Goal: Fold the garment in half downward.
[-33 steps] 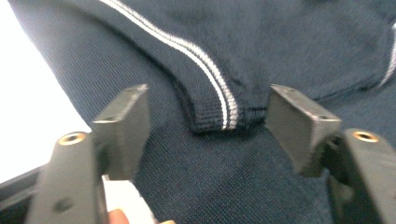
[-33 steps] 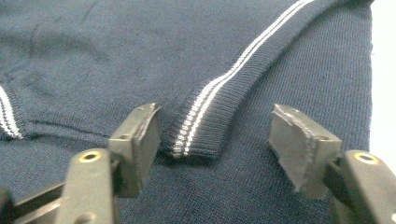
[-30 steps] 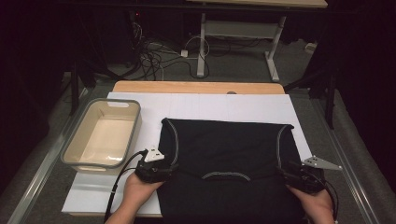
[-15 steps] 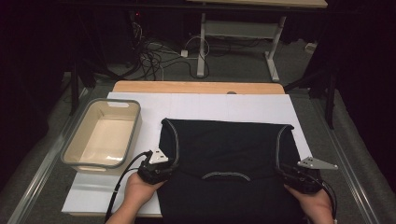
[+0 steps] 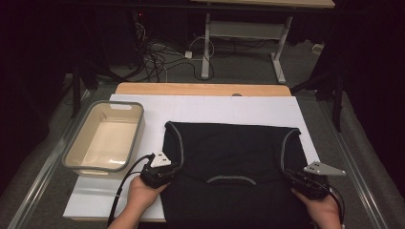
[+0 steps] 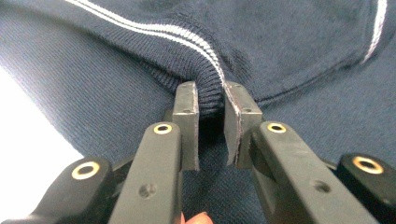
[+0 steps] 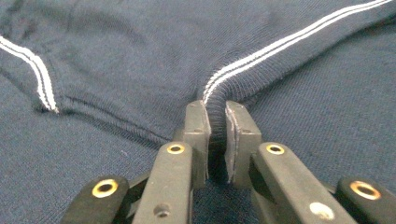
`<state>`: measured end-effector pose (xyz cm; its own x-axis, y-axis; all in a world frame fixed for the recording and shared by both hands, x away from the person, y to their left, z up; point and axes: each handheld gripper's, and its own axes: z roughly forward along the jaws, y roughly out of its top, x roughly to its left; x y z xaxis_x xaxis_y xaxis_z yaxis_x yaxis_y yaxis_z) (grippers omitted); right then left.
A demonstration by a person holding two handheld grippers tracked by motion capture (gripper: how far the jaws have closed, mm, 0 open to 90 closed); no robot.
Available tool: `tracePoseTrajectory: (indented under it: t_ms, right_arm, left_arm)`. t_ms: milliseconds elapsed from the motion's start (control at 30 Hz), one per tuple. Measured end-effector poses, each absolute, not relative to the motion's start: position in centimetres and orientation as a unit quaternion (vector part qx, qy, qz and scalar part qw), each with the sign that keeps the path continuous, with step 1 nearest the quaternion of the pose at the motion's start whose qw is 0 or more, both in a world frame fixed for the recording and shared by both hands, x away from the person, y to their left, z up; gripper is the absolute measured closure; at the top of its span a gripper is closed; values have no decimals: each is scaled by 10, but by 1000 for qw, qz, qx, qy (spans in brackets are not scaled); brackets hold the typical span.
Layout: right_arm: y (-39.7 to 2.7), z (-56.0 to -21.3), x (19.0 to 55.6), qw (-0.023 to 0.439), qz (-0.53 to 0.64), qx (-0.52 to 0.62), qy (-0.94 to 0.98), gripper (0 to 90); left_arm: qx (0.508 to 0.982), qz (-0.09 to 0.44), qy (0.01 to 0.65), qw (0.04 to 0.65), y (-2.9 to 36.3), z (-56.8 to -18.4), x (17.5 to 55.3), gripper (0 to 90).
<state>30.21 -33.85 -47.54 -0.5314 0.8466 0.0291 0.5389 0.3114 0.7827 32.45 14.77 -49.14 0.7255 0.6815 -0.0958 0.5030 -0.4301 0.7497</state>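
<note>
Dark garment [image 5: 234, 167] spread flat on white board [image 5: 215, 107]. Left gripper [image 5: 165, 171] at near-left edge, right gripper [image 5: 298, 179] at near-right edge. Beige basin [image 5: 76, 157] left of garment.

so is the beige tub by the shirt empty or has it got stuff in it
Empty: in the high view the tub shows a bare pale floor, with nothing lying inside its grey rim.

One dark garment [image 5: 234, 162], one basin [image 5: 106, 138], two hand-held grippers, seemingly two tables
</note>
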Motion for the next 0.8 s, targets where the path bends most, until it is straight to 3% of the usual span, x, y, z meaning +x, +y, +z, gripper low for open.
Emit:
tracePoseTrajectory:
  t_ms: [300,800]
  right_arm:
    - [-343,-463,289,235,415,439,762,825]
    - [-351,-454,254,240,431,425,759,824]
  left_arm:
    - [821,114,351,436,154,-480,318,747]
    - [822,109,333,448,165,-468,287,749]
